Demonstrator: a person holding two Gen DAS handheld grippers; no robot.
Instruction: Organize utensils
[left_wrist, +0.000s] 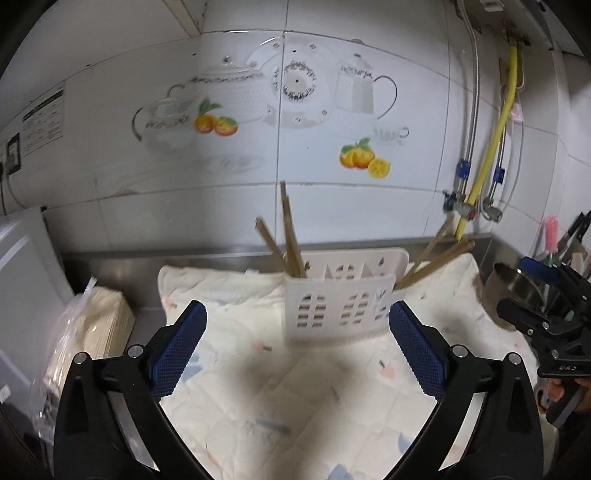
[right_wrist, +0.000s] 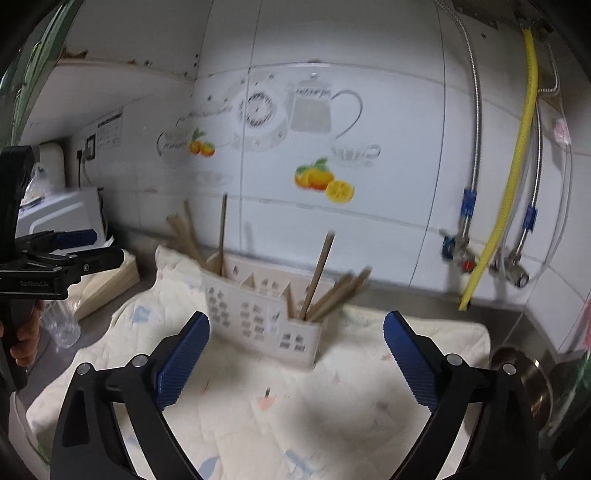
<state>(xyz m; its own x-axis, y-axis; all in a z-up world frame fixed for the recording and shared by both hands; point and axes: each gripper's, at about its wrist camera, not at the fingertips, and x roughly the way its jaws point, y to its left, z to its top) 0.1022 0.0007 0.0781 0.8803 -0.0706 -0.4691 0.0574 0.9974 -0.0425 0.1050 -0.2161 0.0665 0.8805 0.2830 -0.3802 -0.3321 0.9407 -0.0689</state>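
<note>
A white slotted utensil holder (left_wrist: 340, 295) (right_wrist: 258, 314) stands on a pale quilted cloth (left_wrist: 295, 398) (right_wrist: 295, 424). Wooden chopsticks (left_wrist: 288, 229) (right_wrist: 221, 236) lean out of its left end, and another bunch (left_wrist: 436, 254) (right_wrist: 325, 280) out of its right end. My left gripper (left_wrist: 297, 308) is open just short of the holder, nothing between its blue pads. My right gripper (right_wrist: 297, 319) is also open and bare, facing the holder's right end. Each gripper shows in the other's view: the right one (left_wrist: 521, 286) at the right edge, the left one (right_wrist: 99, 247) at the left edge, held by a hand.
A steel pot (left_wrist: 495, 284) (right_wrist: 524, 376) sits right of the cloth. A plastic bag with a beige stack (left_wrist: 92, 325) and a white appliance (left_wrist: 22, 266) lie to the left. The tiled wall behind carries pipes and a yellow hose (left_wrist: 495, 147) (right_wrist: 517, 166).
</note>
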